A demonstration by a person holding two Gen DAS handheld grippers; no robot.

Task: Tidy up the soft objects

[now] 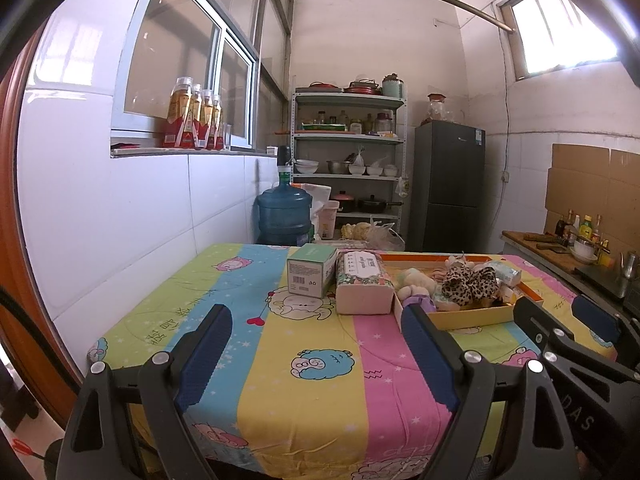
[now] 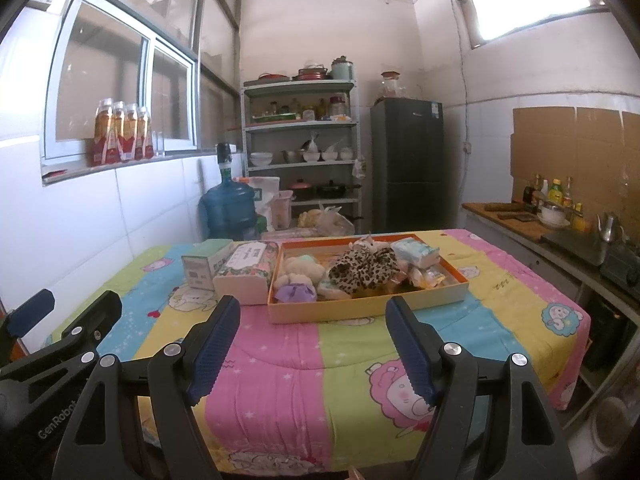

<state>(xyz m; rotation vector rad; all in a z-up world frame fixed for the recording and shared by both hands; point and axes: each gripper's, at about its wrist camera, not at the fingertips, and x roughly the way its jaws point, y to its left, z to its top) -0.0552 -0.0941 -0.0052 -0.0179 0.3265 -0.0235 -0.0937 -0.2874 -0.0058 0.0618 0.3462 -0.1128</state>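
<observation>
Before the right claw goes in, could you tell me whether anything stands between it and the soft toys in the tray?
Only the tray's near wall. The right claw is open above bare tablecloth, with nothing else lying before the tray. The plush toy and leopard-print piece lie inside, so the claw would likely need to go over that wall.

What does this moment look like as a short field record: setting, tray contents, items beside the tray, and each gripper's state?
setting: kitchen, table under a striped cartoon cloth
tray: shallow orange tray on the cloth
tray contents: leopard-print fabric piece, cream plush toy, purple soft item, small tissue packs
beside tray: floral tissue pack against its left side, then green box
left gripper: open, empty, short of the items
right gripper: open, empty, short of the tray
progress: nothing picked up yet
</observation>
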